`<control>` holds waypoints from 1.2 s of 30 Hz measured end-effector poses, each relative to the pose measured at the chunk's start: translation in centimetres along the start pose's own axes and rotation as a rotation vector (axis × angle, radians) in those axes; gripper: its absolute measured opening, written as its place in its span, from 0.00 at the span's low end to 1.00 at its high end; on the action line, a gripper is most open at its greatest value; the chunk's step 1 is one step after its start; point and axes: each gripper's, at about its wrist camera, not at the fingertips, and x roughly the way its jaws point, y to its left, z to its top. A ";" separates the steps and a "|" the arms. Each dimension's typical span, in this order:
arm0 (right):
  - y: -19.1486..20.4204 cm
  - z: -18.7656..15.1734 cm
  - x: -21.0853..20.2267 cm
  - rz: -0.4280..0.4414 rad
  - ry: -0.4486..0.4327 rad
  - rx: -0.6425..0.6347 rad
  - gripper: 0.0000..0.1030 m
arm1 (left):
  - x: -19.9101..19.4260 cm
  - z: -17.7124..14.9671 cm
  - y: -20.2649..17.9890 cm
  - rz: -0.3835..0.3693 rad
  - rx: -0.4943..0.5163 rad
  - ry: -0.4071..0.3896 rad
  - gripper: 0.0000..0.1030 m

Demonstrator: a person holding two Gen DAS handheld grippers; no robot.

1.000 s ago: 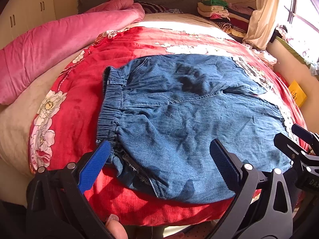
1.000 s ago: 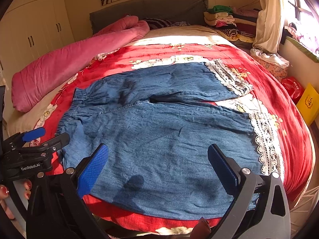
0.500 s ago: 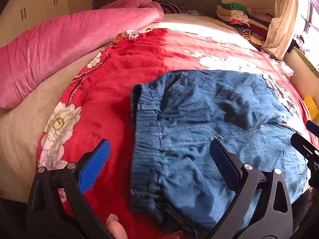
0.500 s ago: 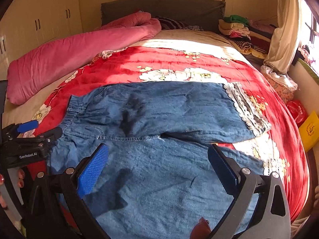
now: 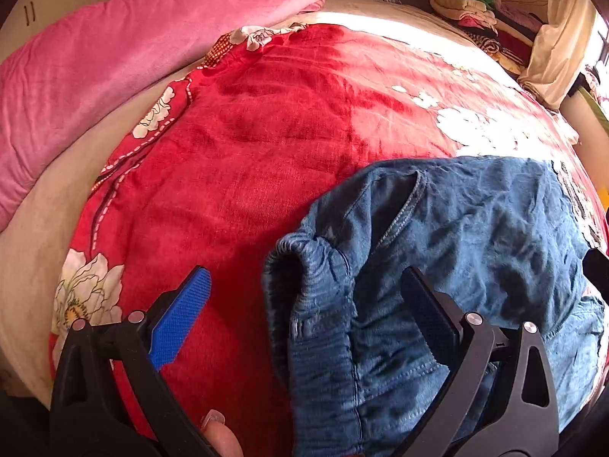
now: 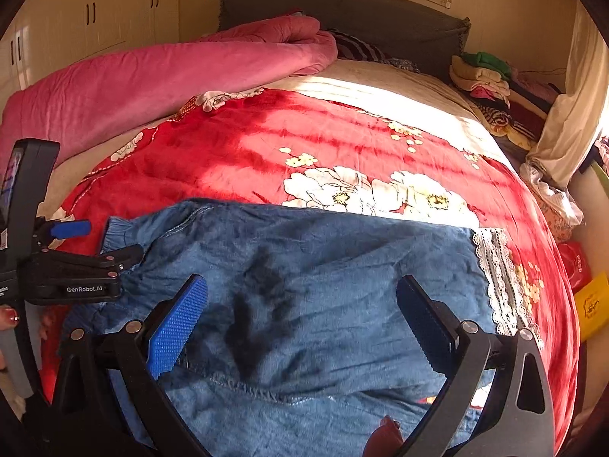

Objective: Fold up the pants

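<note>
One pair of pants (image 6: 323,304) lies crosswise, waistband (image 5: 304,304) pointing left.

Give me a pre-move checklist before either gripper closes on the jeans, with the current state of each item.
1. Left gripper open: ok, both fingers spread wide.
2. Right gripper open: ok, nothing between its fingers.
3. Left gripper lined up with the elastic waistband: ok, the band's bunched corner sits between its fingers.
4. Right gripper over the jeans: ok, denim fills the space between its fingers.
5. Jeans lying flat: not ok, the waistband is bunched and the cloth wrinkled.
6. Lace hem smooth on the red blanket: cannot tell, only the far leg's hem is clearly in view.
</note>
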 end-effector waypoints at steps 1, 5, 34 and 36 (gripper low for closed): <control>0.1 0.3 0.5 0.006 0.002 -0.005 0.96 | 0.6 0.3 0.1 -0.004 -0.005 0.009 0.91; 0.4 1.4 2.6 0.018 0.017 -0.035 0.96 | 2.3 1.1 0.6 -0.035 -0.032 0.019 0.91; 2.2 5.4 9.3 0.382 0.154 -0.414 0.06 | -2.8 1.6 0.8 -0.287 0.075 -0.195 0.14; 1.5 4.9 6.9 0.381 0.126 -0.363 0.06 | -4.1 1.2 0.4 -0.296 0.098 -0.221 0.14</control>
